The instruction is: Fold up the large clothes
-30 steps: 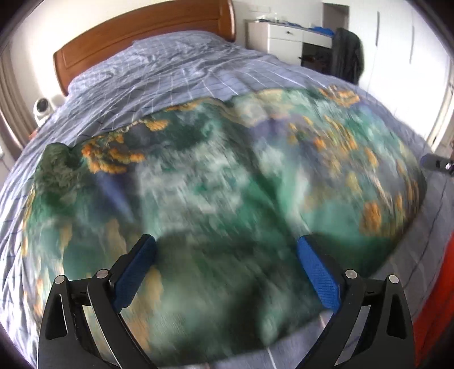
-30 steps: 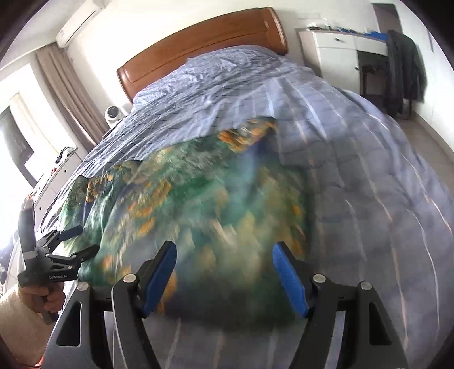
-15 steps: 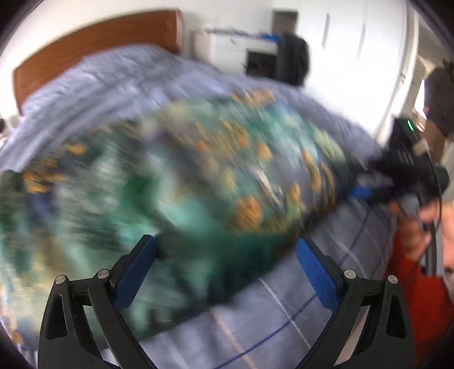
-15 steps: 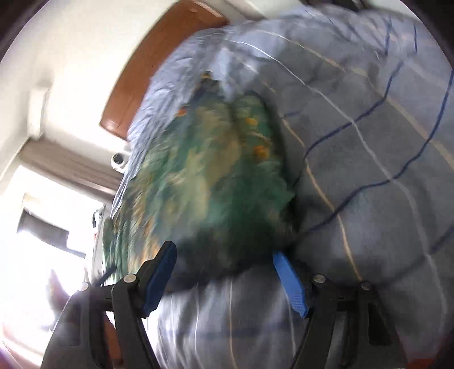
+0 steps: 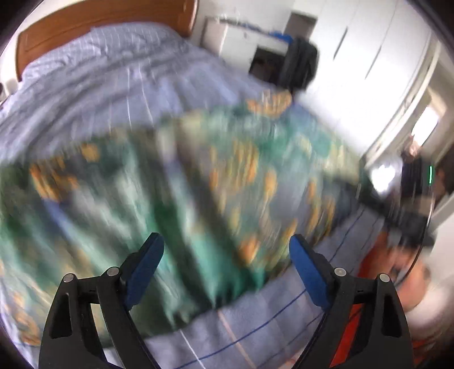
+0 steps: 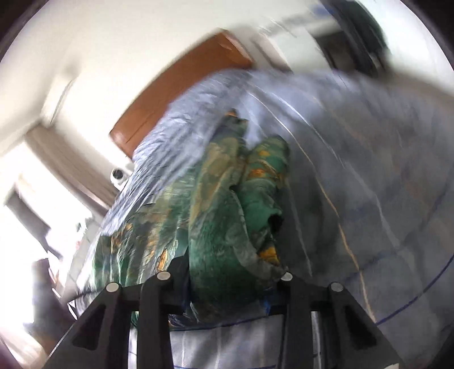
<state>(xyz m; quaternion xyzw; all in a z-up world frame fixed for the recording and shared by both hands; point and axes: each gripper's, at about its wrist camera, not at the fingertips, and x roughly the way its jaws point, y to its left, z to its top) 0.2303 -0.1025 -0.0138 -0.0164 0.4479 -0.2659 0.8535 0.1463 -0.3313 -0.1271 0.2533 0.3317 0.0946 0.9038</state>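
Note:
A large green garment with orange and blue print lies spread on the bed, blurred by motion in the left wrist view. My left gripper hovers above its near edge. Its jaws are closing slightly but stand wide, with nothing between the blue pads. At the right edge of that view the right gripper shows as a dark blur at the garment's corner. In the right wrist view my right gripper is closing on a bunched fold of the garment. The cloth fills the gap and hides the pads.
The bed's blue checked cover runs back to a wooden headboard. A white desk with a dark coat on a chair and a white wardrobe stand behind. A person's orange sleeve is at the lower right.
My right gripper dropped to the garment's corner, rolled, and its jaws came together on a bunch of cloth. My left gripper rose and swung right, staying open.

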